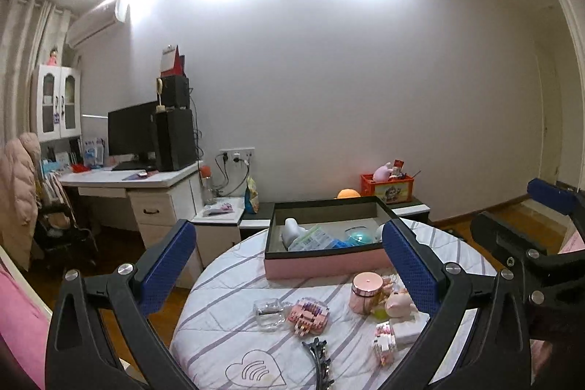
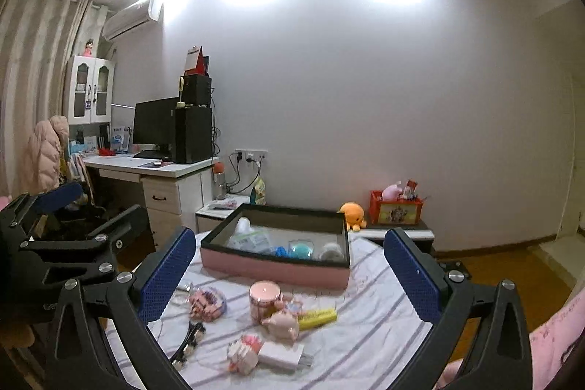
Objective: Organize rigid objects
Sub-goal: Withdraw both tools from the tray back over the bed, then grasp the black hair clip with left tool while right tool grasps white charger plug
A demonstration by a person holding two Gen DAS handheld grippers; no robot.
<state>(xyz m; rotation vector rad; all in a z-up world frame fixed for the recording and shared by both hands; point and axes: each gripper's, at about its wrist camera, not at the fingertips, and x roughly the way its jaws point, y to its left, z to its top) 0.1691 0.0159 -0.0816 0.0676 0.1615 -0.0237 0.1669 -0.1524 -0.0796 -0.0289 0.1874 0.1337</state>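
Note:
A round table with a striped cloth point(image 1: 226, 324) point(image 2: 365, 335) holds a pink box point(image 1: 325, 264) point(image 2: 274, 267) with several items inside. In front of it lie a pink round jar point(image 1: 365, 291) point(image 2: 264, 300), a pig figurine point(image 1: 398, 304) point(image 2: 283, 322), a pink brick model point(image 1: 306, 313) point(image 2: 206, 306), a clear glass dish point(image 1: 270, 311), a white charger point(image 2: 281, 355), a yellow tube point(image 2: 317, 316) and a dark hair clip point(image 1: 318, 357) point(image 2: 190, 340). My left gripper point(image 1: 289, 256) is open and empty above the table. My right gripper point(image 2: 290, 262) is open and empty too.
A white desk point(image 1: 120, 181) with a monitor and speakers stands at the left. A low cabinet point(image 1: 409, 207) behind the table bears a red crate and an orange plush point(image 2: 353, 214). A chair with a pink coat point(image 1: 18, 192) is at the far left.

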